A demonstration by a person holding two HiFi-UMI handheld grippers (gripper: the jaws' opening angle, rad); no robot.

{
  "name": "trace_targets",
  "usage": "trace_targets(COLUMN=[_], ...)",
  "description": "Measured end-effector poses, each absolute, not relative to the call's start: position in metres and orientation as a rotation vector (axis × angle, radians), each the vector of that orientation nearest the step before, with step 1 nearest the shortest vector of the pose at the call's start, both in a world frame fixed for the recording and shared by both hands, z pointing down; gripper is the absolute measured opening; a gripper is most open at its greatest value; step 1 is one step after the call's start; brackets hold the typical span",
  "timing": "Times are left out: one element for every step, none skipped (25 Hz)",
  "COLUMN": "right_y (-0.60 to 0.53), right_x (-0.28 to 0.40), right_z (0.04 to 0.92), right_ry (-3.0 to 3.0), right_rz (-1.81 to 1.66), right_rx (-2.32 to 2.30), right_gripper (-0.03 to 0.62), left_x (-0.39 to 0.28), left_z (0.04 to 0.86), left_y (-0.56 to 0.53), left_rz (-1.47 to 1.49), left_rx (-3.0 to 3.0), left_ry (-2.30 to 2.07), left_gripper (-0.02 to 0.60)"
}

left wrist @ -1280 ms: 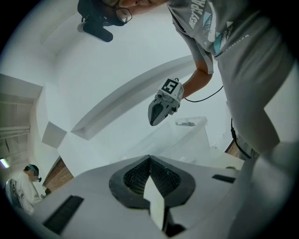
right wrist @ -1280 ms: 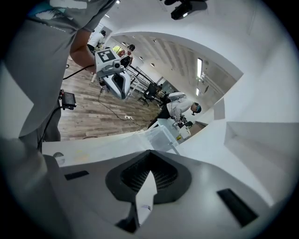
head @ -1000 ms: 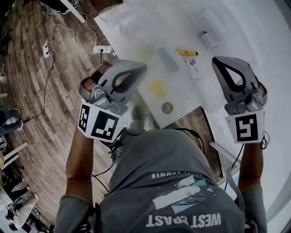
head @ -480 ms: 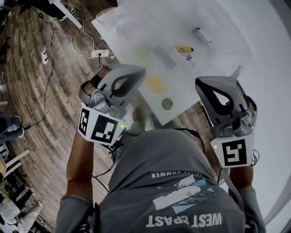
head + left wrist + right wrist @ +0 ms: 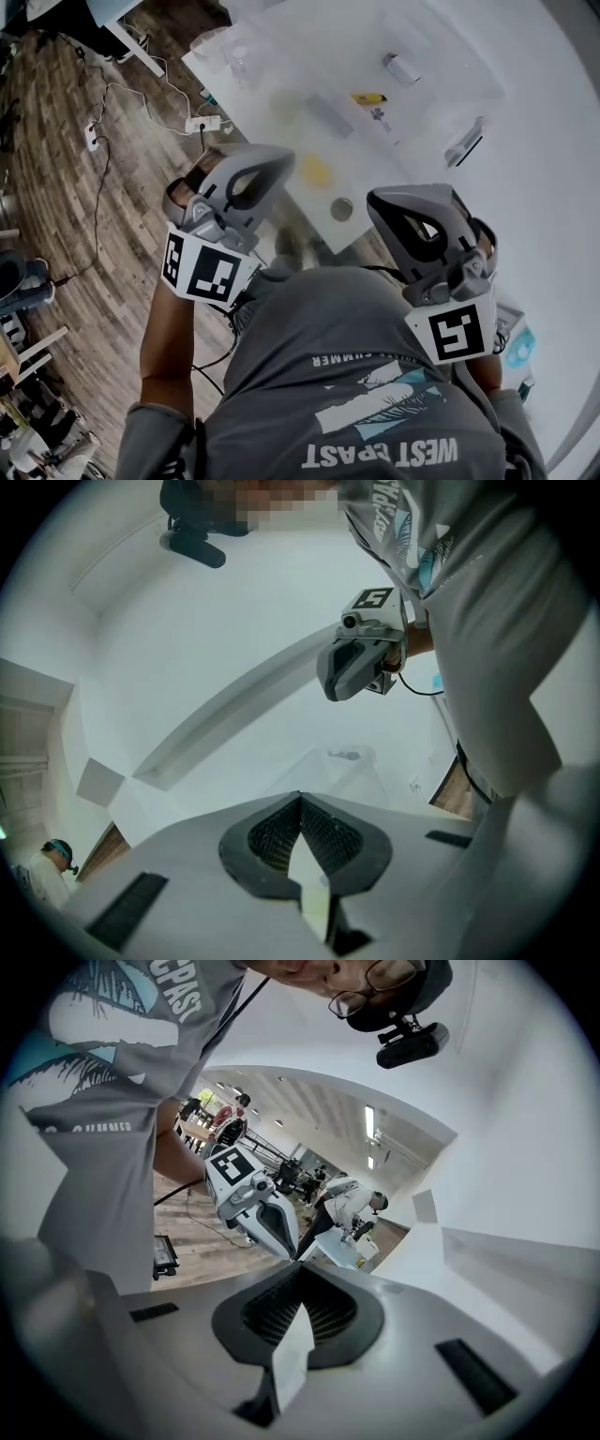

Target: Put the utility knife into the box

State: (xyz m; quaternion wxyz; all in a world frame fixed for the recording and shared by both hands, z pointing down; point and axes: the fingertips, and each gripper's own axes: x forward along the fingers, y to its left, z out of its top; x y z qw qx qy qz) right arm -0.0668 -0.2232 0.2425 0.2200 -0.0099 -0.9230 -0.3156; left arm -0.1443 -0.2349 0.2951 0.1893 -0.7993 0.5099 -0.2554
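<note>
Holds the left gripper [image 5: 284, 161] over the left edge of the desk [image 5: 422, 122], close to the near corner, fingers pressed together with nothing between. Holds the right gripper [image 5: 377, 201] just at the near corner, also shut tight and empty. Leaves the knife [image 5: 368, 97], yellow with a black end, flat on the desk, farther in and well apart from both grippers. Shows a small round disc [image 5: 342, 208] near that corner, between the two grippers.
</note>
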Motion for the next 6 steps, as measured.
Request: trace_targets(right_y=[-0.222,-0.218,-0.212,-0.205,-0.198,-0.191], right_x=[-0.067,-0.066,-0.063,-0.059,-0.054,-0.050], right_z=[0.242,0.240,0.238,0.236,0.234,0.231], right_ry=[-2.556,-2.556,-2.555,-2.556,-2.558,-2.560], right_rz=[-0.866,-0.862,-0.859,-0.857,-0.853,-0.850], right_rx=[-0.021,-0.014,-0.005,0.005,0.016,0.026], right_gripper=[0.009,0.009,0.009,0.009,0.009,0.009], left_x=[-0.145,-0.143,-0.141,-0.137,-0.133,-0.129], left_z=[0.293,0.291,0.288,0.285,0.283,0.280], left_y=[-0.235,-0.232,-0.226,-0.220,-0.213,-0.206], left_rz=[-0.716,-0.712,-0.707,-0.704,-0.701,-0.698], left_rx=[-2.246,-2.244,-2.243,-2.241,-2.240,-2.239], left_ry=[1.433,1.431,1.428,1.424,1.419,1.414], left_gripper=[0.008,0.008,0.008,0.008,0.008,0.008])
